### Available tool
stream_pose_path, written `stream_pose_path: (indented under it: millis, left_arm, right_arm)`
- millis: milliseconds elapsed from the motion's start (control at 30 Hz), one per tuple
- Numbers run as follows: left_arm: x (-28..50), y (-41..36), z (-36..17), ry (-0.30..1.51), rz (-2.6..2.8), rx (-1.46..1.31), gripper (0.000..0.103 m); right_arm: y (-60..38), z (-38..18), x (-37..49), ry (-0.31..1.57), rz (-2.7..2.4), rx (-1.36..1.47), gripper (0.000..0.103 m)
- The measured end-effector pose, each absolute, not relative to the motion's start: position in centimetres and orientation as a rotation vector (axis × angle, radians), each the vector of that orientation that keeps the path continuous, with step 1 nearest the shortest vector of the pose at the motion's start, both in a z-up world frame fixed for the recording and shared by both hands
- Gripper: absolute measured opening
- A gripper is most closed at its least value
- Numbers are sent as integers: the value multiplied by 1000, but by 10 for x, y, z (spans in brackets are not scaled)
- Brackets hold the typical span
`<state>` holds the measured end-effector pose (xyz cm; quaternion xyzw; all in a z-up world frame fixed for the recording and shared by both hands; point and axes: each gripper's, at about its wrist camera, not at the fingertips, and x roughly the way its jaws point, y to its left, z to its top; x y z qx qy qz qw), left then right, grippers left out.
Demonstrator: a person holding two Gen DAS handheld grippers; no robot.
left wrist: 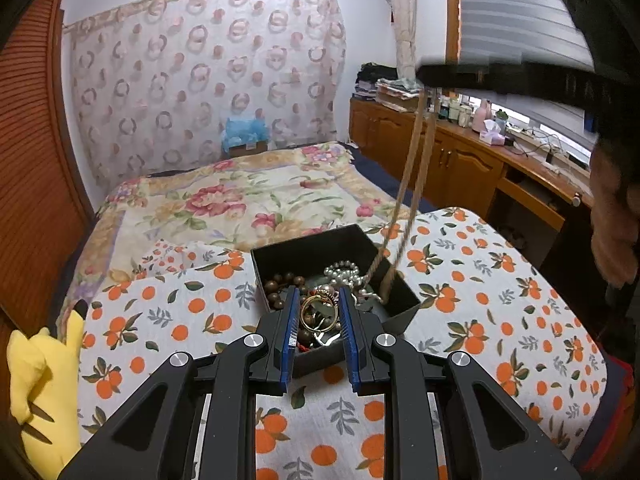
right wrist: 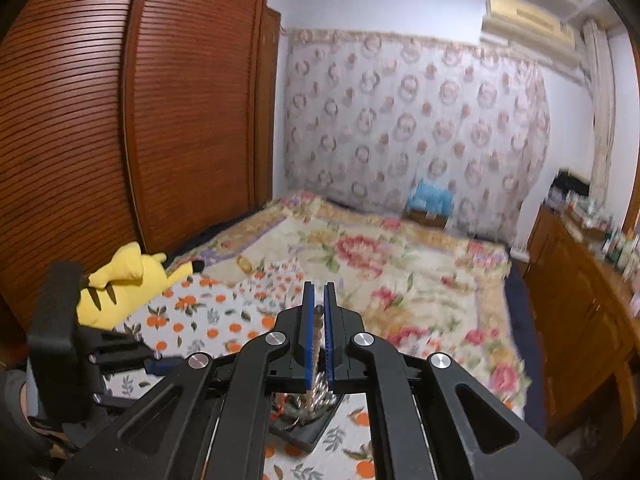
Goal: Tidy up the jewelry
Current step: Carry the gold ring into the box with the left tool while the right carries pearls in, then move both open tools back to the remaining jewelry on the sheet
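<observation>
Two grippers at black box: right gripper clamps beaded necklace above box, strand hanging vertical into it; left gripper, nearer box, pinches gold ring over box's near edge.

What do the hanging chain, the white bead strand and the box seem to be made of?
Chain: probably gold-toned metal, going by its fine links, though blur leaves that open. White bead strand: pearls or imitation pearl, glossy and round. Box: likely matte black card or plastic, with thin, flat, dull walls.
</observation>
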<state>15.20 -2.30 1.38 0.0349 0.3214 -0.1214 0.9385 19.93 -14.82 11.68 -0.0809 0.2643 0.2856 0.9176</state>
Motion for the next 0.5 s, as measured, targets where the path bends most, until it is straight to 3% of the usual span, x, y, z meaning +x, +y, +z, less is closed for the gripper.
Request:
stream_pose_path:
  millis: [233, 500]
  left_arm:
    - [170, -23, -4, 692, -229, 61, 19]
    - [187, -25, -7, 701, -215, 61, 19]
  right_arm:
    - [-144, 56, 213, 662, 604, -128, 6]
    - [-156, 39, 211, 683, 607, -110, 7]
